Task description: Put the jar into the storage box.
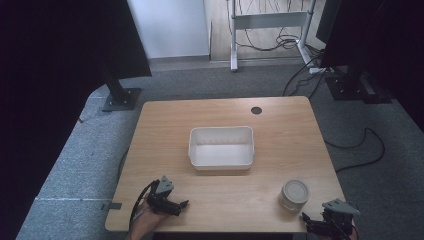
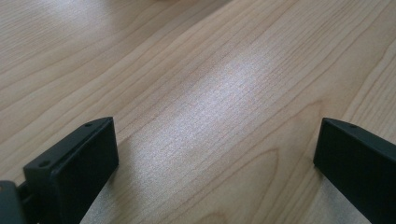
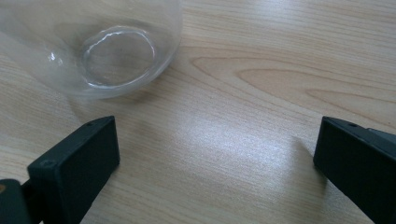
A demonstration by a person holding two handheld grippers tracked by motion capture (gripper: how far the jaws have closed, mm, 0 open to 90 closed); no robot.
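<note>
The right gripper (image 3: pixel 217 154) has its jaws spread wide with nothing but bare wood between them, and just beyond its left-hand jaw stands the glass jar (image 3: pixel 93 46), clear-walled, its round base showing through the glass. It is apart from the jaws, not touching either. From the high view the same right gripper (image 1: pixel 320 224) sits at the near edge of the table (image 1: pixel 280 125), just beside and nearer than the jar (image 1: pixel 294 195), which stands upright well to the right of the white plastic bin (image 1: pixel 221 146) and closer to the person than it.

The left gripper (image 2: pixel 217 163) is likewise spread open, its jaws framing plain wood grain with a pale sheen of light on it. In the high view that left gripper (image 1: pixel 172 204) lies low over the table's near edge, to the left of the bin and nearer than it, well apart from the jar.

The gripper view gives the jar's transparency and its base – the high view shows it only as a small pale cylinder with a lighter top, too small to tell lid from rim. The jar's upper part is cut off in the right gripper view, and the right gripper is partly cut by the bottom edge of the high view.

The bin looks empty.
</note>
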